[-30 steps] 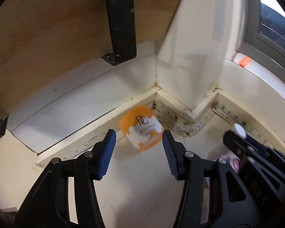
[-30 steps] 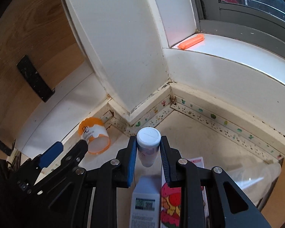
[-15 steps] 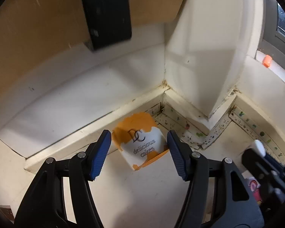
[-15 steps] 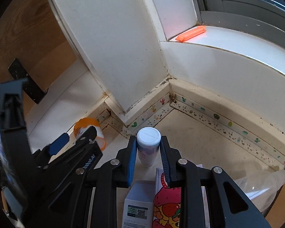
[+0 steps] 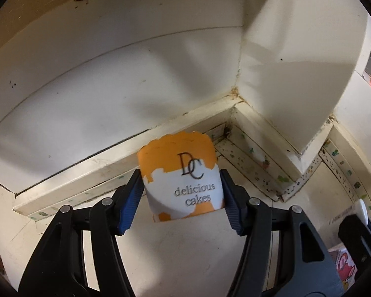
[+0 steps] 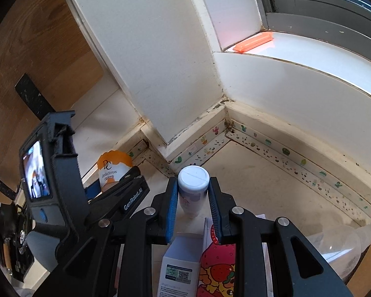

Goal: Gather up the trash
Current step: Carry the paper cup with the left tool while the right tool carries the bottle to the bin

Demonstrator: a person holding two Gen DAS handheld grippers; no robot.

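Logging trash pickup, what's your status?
Left hand-held gripper straddling orange cake cup, jaws just narrowed. Right hand-held gripper shut on white-capped bottle. Nothing in the way.

- Left wrist cam: mounted behind the left gripper, aimed fwd and steeply down into a floor corner; the orange-and-white cake cup is seen very close, betw. the fingers.
- Right wrist cam: mounted behind the right gripper, also tilted down, set further back and more to the right; window sill is taken in at upper right.
- Shared: the white pillar, skirting, and the cake cup; the left gripper is seen from the right cam at lower left.
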